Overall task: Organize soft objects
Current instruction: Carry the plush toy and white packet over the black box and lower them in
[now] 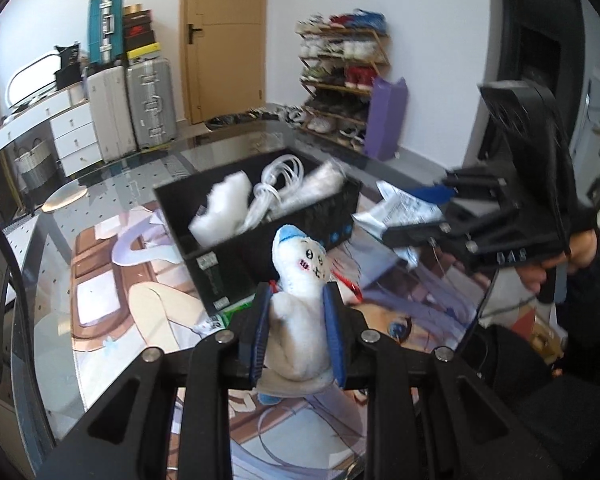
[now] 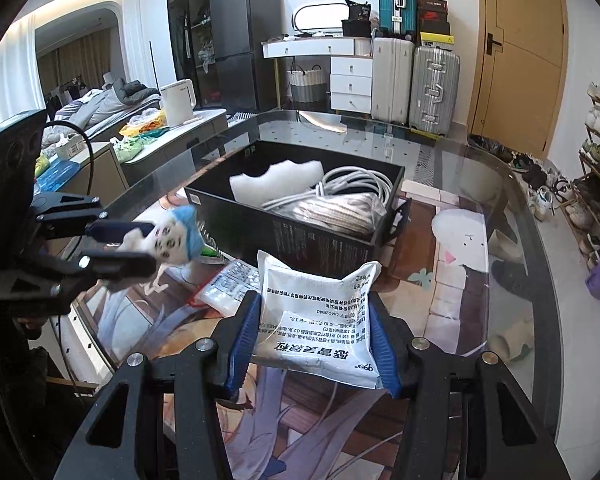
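Note:
My left gripper (image 1: 300, 300) is shut on a white plush toy (image 1: 300, 276) with a blue cap, squeezing its body between the blue pads above the mat. From the right wrist view the same plush toy (image 2: 172, 236) sticks out of the left gripper (image 2: 140, 244) at the left. My right gripper (image 2: 314, 308) is shut on a white printed medicine packet (image 2: 320, 312), held just in front of the open black box (image 2: 312, 248). The box (image 1: 212, 272) holds a white foam piece (image 2: 276, 180), a coiled white cable (image 2: 360, 180) and a clear bag (image 2: 332, 212).
A printed picture mat (image 2: 440, 300) covers the glass table (image 2: 500, 184). A second white packet (image 2: 228, 288) lies on the mat left of the right gripper. Suitcases (image 2: 432, 88), drawers and a shoe rack (image 1: 340, 76) stand beyond the table.

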